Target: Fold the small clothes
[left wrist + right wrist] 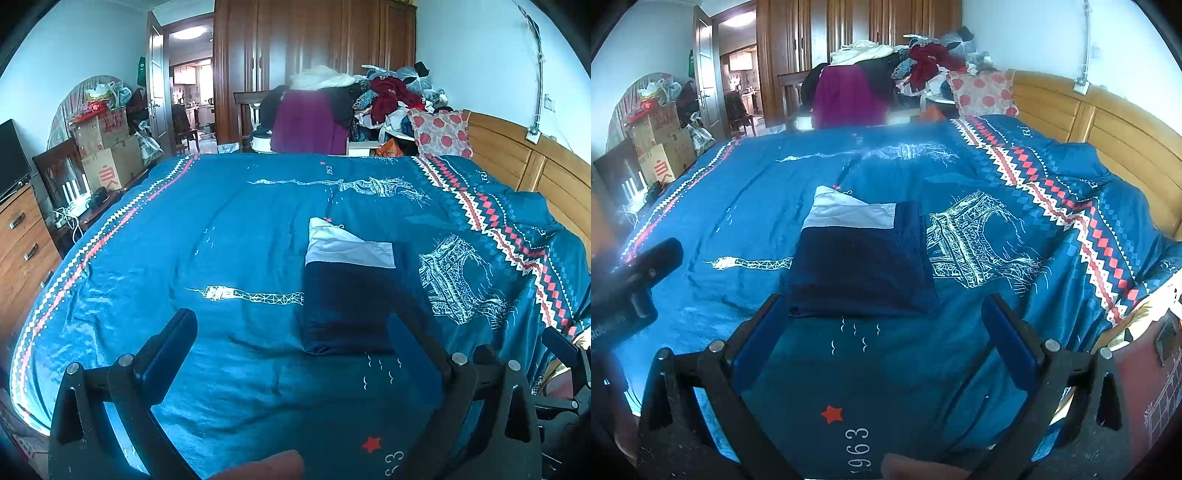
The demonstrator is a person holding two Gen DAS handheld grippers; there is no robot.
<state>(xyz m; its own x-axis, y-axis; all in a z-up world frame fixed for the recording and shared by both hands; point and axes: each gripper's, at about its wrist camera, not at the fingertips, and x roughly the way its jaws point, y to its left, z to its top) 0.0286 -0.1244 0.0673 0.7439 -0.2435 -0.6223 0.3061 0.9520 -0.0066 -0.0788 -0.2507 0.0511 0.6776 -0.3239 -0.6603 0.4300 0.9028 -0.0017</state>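
Observation:
A small dark navy garment with a pale grey-white band (343,295) lies folded into a rectangle on the blue bedspread (221,221). It also shows in the right wrist view (860,258). My left gripper (291,321) is open and empty, held just short of the garment's near edge and a little to its left. My right gripper (886,306) is open and empty, its fingertips just short of the garment's near edge. The left gripper's finger (657,254) shows at the left of the right wrist view.
A heap of clothes (369,96) and a patterned pillow (439,133) lie beyond the bed's far edge. A wooden headboard (517,162) runs along the right. Cardboard boxes (107,147) and a dresser (22,236) stand at the left. A wardrobe (314,37) stands behind.

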